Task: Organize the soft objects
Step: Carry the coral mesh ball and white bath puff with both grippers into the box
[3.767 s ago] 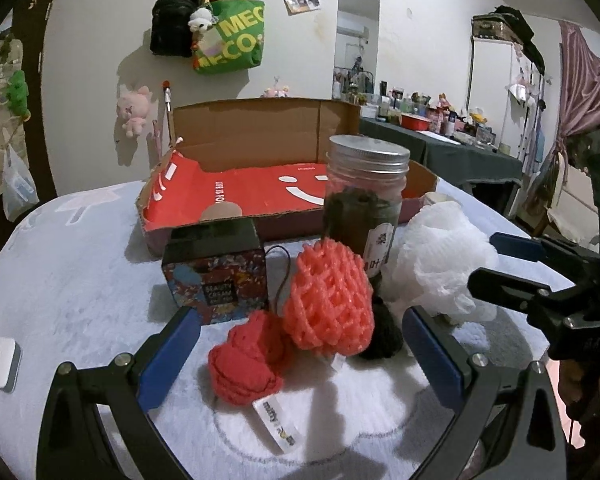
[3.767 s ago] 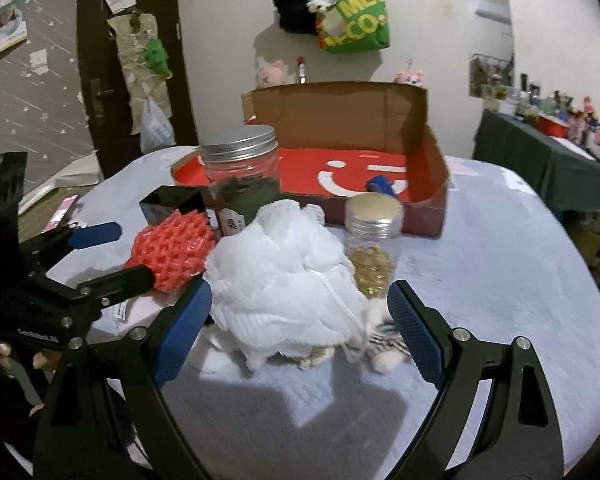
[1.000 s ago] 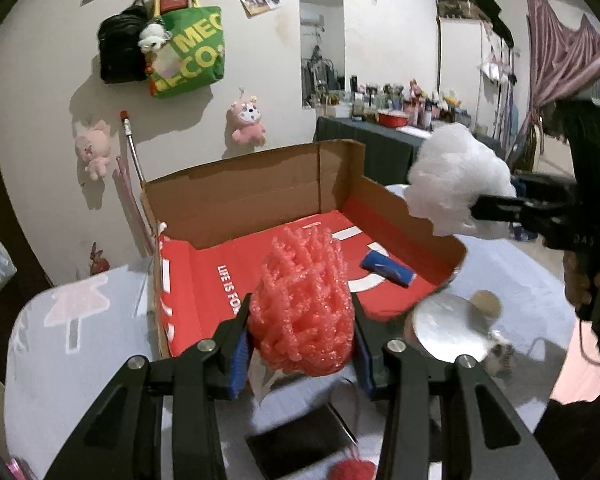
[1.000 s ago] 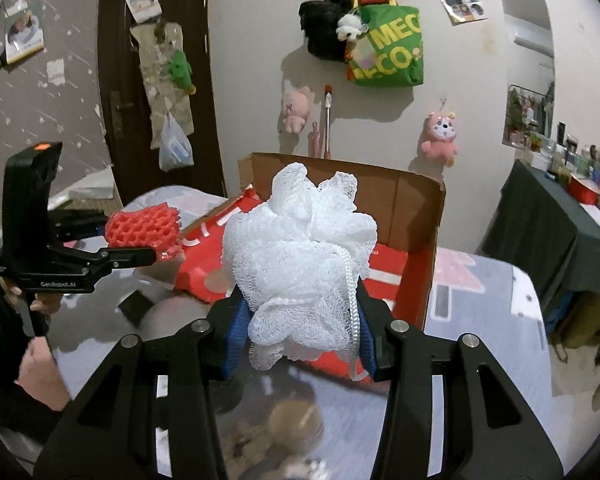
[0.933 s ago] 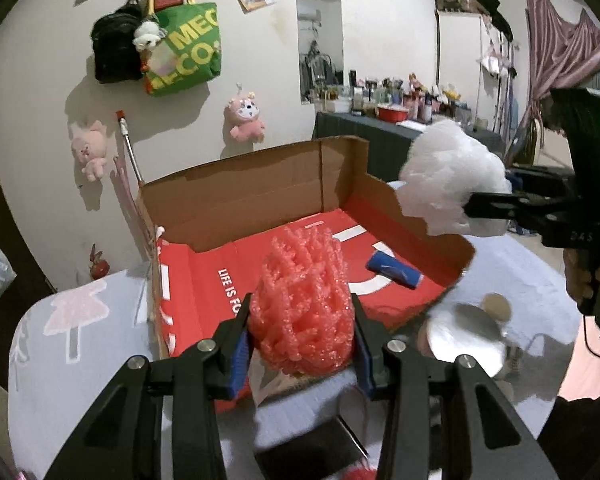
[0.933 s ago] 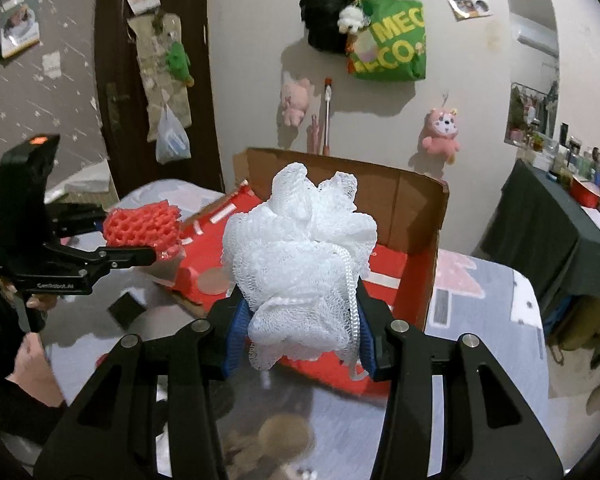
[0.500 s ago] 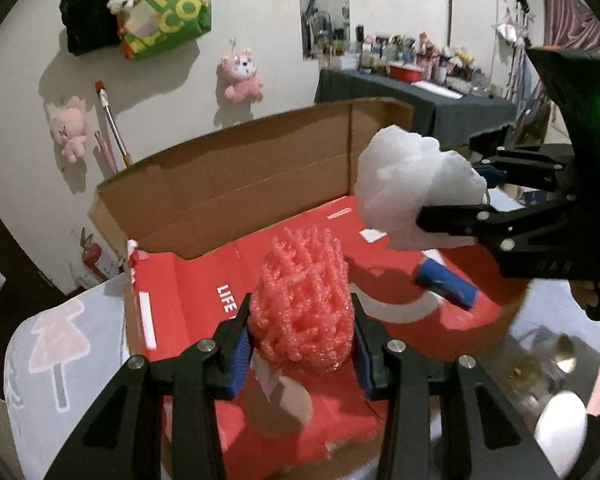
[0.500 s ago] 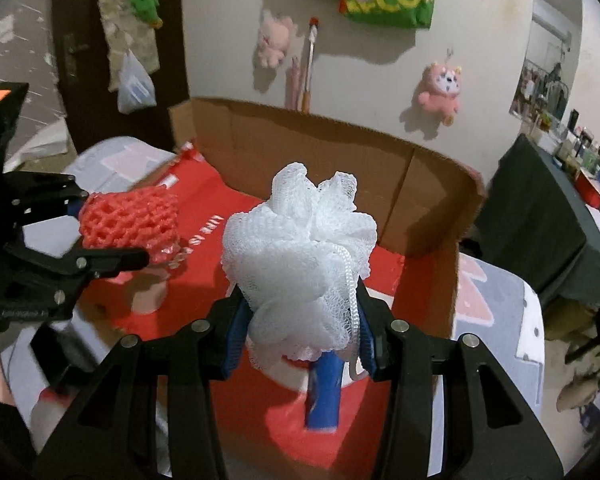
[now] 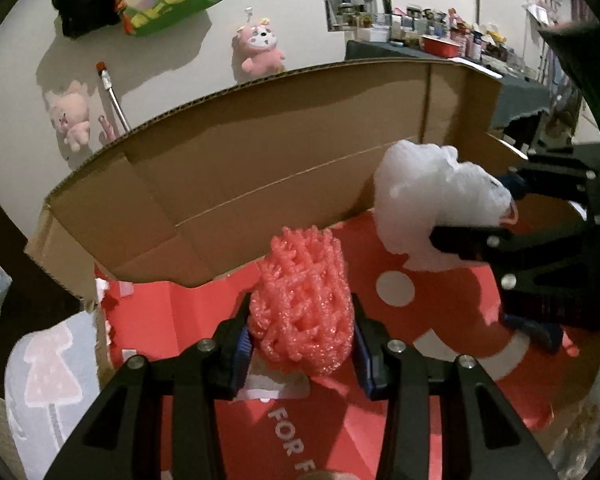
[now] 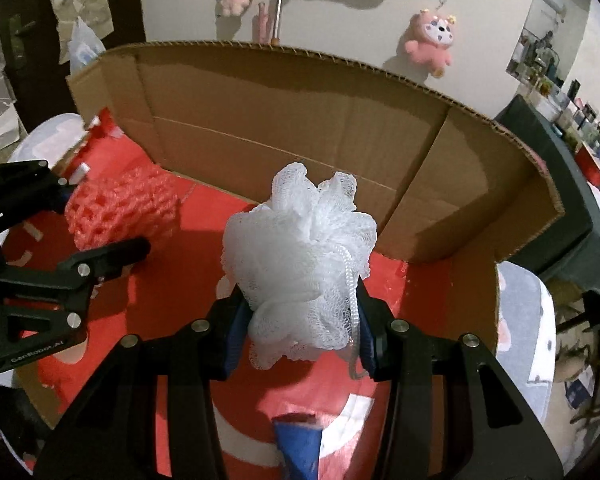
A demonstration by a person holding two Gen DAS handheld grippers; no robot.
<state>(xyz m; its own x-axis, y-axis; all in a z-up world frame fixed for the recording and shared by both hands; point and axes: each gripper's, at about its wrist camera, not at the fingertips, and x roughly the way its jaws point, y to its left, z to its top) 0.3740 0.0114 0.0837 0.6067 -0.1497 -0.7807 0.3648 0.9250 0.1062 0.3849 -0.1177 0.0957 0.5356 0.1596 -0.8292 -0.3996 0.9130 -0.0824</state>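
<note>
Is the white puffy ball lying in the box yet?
Not yet. The white puffy ball is pinched in the right claw, held above the box's red floor.

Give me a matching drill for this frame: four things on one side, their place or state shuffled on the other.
Things:
1. coral foam mesh sleeve
2. white mesh bath pouf
3. blue oblong object
4. pink plush toy

Places:
A. hanging on the wall
B. clamped in the right gripper
C. lying on the red floor of the cardboard box
D. clamped in the left gripper

Pairs: 1-D, 2-B, 3-C, 4-A
</note>
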